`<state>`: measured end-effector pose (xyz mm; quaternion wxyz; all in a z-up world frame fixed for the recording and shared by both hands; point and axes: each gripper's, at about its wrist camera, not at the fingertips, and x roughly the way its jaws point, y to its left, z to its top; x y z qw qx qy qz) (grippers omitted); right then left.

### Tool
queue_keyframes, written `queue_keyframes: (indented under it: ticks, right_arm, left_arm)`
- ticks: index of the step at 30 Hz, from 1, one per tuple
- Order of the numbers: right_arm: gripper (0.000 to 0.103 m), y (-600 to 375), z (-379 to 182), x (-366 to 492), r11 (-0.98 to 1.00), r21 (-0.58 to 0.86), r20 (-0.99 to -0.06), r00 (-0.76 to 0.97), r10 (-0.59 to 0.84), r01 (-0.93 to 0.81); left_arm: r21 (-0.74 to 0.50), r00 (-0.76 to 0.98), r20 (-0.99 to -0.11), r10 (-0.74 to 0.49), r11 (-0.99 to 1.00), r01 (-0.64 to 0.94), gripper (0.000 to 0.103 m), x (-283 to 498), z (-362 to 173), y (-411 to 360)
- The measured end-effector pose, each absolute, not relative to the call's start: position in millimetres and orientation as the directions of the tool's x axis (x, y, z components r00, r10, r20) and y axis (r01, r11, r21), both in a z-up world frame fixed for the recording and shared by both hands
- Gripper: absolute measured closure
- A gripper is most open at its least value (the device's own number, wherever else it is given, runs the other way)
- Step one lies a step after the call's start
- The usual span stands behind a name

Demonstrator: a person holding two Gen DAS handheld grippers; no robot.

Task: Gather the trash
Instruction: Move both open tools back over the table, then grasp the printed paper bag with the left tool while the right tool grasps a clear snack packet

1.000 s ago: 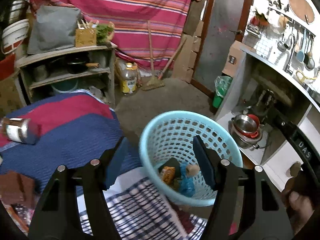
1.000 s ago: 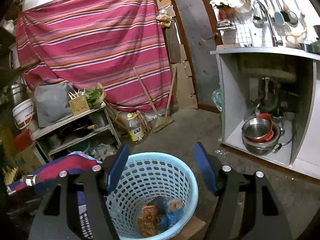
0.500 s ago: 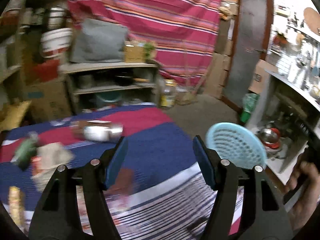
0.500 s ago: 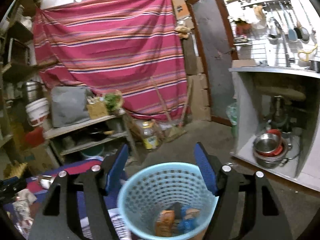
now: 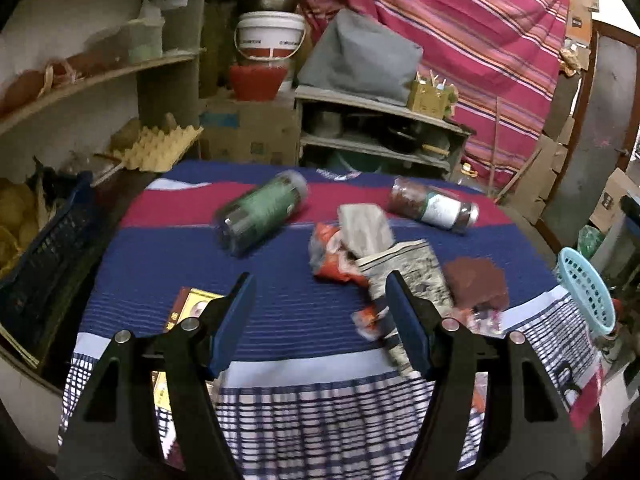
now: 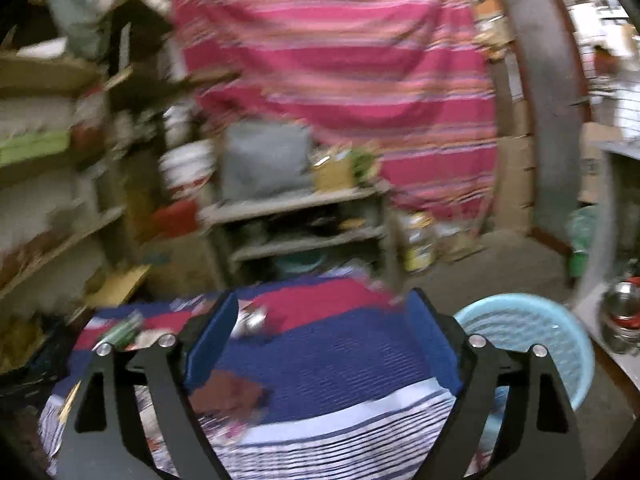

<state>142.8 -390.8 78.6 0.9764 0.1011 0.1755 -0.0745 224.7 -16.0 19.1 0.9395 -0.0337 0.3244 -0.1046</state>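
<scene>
Both tongs swung from the basket [image 5: 588, 292] back over the table [image 5: 168, 256]: left tongs [image 5: 320, 312] and right tongs [image 6: 324, 344] wide open, empty. Jars and wrappers [image 5: 340, 256] still wait.

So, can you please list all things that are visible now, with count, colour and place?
Jar with green label: 1, dark, lying on the cloth, far left.
Jar with white label: 1, brown, lying far right.
Crumpled wrappers: a pile, orange, grey, printed, cloth middle.
Brown piece: 1, right of the pile.
Yellow box: 1, near left, behind the left finger.
Basket: 1, light blue, off the table's right edge.
Tablecloth: 1, blue and red.
Left tool: open, empty.
Right tool: open, empty.
</scene>
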Motion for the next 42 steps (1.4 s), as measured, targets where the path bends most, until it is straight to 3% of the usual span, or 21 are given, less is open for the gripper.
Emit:
queue_keyframes:
  ticks: [8,17,32,37,42]
  right_arm:
    - [0.018,-304,23,192,0.999,-0.008,-0.529,0.848,-0.032,0.032]
    - [0.015,-294,-15,222,0.996,0.082,-0.633,0.771,0.072,-0.026]
    - [0.015,-283,-29,245,0.999,-0.018,-0.668,0.744,0.012,-0.033]
    - [0.014,-320,-32,244,0.988,0.151,-0.668,0.74,0.078,0.031]
    - [0.014,-304,-24,241,0.994,0.104,-0.642,0.763,0.074,-0.009]
  left_arm:
    - [-0.175,0.719,-0.644,-0.261,0.965,0.194,0.037,237,0,-13]
    - [-0.162,0.709,-0.663,-0.239,0.971,0.175,0.034,242,-8,-22]
    - [-0.156,0.655,-0.707,-0.265,0.963,0.22,0.032,255,-26,-42]
    - [-0.14,0.648,-0.714,-0.265,0.961,0.239,0.032,256,-30,-55]
    - [-0.162,0.631,-0.719,-0.291,0.953,0.255,0.032,262,-34,-68]
